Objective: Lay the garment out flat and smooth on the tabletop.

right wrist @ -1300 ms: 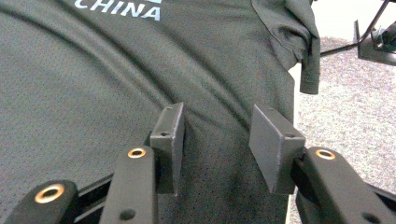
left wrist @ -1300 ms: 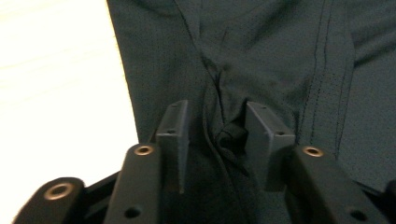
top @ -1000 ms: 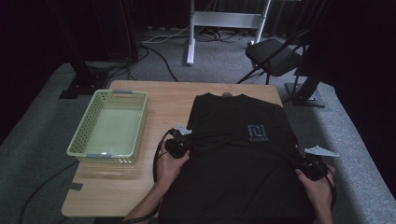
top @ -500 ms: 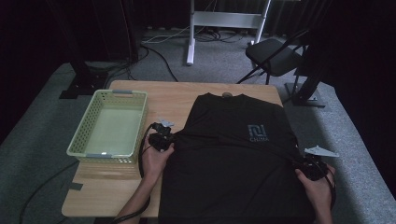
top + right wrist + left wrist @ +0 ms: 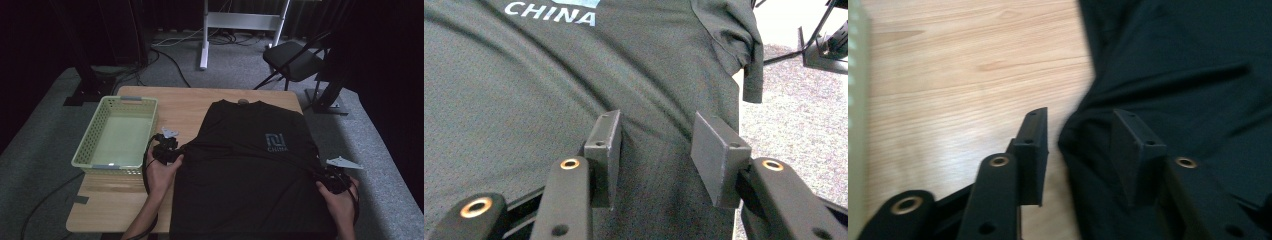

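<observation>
At shirt (image 5: 250, 170) edge, left gripper (image 5: 167, 149) newly open

Black T-shirt (image 5: 250, 175) with white "CHINA" print, spread flat, front up; left edge between the open left jaws, right side under the right jaws.

One black T-shirt (image 5: 250, 170) lay spread on the one wooden table (image 5: 185, 102), and one pale green basket (image 5: 117, 135) stood on that table just left of the shirt. Two grippers were counted, the left gripper (image 5: 167, 150) at the shirt's left edge and the right gripper (image 5: 334, 179) at its right edge. Beyond the table's far right corner stood one folding chair (image 5: 295, 62).
</observation>
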{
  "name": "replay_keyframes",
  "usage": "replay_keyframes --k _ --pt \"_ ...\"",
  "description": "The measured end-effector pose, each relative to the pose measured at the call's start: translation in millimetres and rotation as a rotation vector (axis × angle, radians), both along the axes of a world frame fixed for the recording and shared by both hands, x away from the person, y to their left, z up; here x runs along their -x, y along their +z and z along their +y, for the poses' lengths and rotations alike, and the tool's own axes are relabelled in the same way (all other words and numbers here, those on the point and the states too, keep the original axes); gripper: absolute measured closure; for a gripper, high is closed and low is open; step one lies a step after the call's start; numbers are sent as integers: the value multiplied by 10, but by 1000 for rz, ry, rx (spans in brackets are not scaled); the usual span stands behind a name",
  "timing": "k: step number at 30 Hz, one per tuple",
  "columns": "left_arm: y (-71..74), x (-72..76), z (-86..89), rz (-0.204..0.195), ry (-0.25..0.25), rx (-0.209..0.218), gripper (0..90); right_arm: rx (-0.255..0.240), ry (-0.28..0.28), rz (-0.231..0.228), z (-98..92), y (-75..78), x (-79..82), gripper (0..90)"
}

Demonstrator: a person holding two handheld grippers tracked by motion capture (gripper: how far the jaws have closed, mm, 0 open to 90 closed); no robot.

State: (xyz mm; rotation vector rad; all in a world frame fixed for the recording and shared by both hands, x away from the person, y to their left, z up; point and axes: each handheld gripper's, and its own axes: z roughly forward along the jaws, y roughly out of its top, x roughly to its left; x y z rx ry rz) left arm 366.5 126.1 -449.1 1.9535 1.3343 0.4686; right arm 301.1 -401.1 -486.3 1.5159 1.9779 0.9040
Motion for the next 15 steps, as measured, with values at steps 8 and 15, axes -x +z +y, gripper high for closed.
replay_keyframes --k 8,15 --pt "-98 143 -166 22 -63 -3 559 -3 -2 -9 -2 -9 7 549" --pt "-223 174 -271 29 -66 -79 544 -3 0 -13 -4 -13 9 548"
